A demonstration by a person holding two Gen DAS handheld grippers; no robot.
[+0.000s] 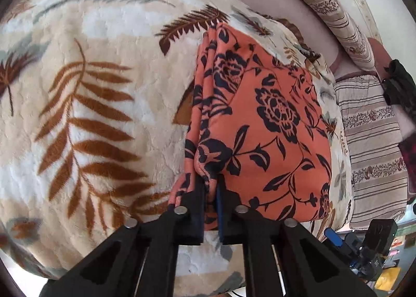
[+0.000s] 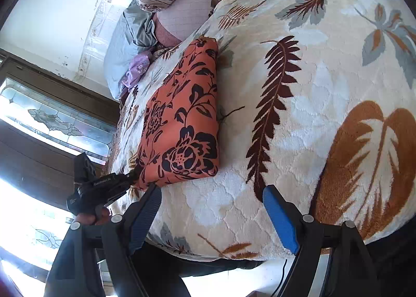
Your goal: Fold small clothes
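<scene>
An orange garment with a black flower print (image 1: 260, 120) lies folded on a cream blanket with leaf patterns (image 1: 91, 89). My left gripper (image 1: 210, 193) is shut on the garment's near edge, with bunched cloth pinched between its pads. The right wrist view shows the same garment (image 2: 184, 115) as a flat folded shape. There the left gripper (image 2: 104, 185) holds its near left corner, with a hand behind it. My right gripper (image 2: 212, 193) stands open over bare blanket (image 2: 299, 115), just in front of the garment, with nothing between its blue pads (image 2: 280, 219).
Striped pillows (image 1: 371, 141) lie along the bed's far side, and a pink sheet (image 1: 273, 3) shows beyond the blanket. A blue-grey pillow (image 2: 122, 44) and a small purple cloth (image 2: 137, 68) sit past the garment. A window (image 2: 52, 120) is at the left. The blanket's edge drops off close to me.
</scene>
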